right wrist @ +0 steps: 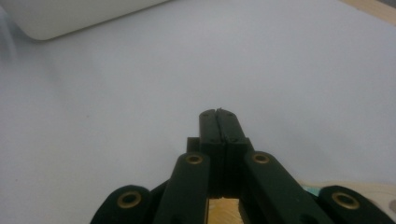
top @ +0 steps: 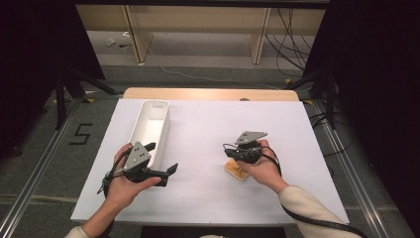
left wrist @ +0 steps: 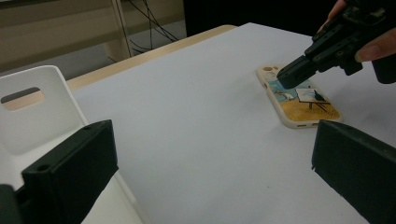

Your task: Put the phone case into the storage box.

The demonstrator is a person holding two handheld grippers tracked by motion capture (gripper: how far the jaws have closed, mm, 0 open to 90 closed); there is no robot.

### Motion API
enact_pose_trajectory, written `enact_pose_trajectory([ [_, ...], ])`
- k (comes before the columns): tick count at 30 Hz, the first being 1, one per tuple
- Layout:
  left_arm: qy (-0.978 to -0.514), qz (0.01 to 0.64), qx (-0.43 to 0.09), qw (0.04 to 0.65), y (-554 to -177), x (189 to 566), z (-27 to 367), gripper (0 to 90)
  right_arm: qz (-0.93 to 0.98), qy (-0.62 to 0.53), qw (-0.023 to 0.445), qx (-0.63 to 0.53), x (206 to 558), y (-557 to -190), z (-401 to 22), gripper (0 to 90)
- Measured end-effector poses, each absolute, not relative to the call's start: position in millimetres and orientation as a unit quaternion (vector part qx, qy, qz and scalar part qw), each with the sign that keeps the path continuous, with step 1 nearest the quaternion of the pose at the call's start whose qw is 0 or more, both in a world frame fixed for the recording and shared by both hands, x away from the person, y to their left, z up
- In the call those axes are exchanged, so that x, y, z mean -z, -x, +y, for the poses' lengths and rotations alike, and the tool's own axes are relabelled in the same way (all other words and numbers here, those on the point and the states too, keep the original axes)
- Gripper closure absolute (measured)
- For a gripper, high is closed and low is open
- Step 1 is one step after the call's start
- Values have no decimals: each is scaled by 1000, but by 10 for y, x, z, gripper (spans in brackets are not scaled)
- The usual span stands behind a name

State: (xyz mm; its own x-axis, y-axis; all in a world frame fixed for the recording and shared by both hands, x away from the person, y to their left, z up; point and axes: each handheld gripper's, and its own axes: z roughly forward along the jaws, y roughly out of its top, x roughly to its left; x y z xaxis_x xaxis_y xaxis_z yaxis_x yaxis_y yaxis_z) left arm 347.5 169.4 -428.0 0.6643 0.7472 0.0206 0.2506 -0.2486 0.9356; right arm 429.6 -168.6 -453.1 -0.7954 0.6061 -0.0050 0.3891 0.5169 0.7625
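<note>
Right gripper (left wrist: 292, 77), jaws pressed together and empty, hovers over a cream phone case with painted picture (left wrist: 299, 95) lying flat on the white table (top: 208, 124); left gripper (top: 163, 161) waits spread wide. Closed tips risk shoving the case away.

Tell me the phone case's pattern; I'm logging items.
Cream phone case with a painted yellow field and easel; clearest in the left gripper view.
</note>
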Motion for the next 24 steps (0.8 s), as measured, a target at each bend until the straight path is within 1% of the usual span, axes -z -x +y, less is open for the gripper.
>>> enact_pose_trajectory([
  [5, -751, 334, -243, 515, -3474, 4280, 1704, 0, 866, -292, 130, -384, 4571, -4367, -1630, 900],
  [24, -752, 334, -241, 515, -3481, 4292, 1700, 0, 885, -299, 99, -344, 4727, -4440, -1583, 900],
])
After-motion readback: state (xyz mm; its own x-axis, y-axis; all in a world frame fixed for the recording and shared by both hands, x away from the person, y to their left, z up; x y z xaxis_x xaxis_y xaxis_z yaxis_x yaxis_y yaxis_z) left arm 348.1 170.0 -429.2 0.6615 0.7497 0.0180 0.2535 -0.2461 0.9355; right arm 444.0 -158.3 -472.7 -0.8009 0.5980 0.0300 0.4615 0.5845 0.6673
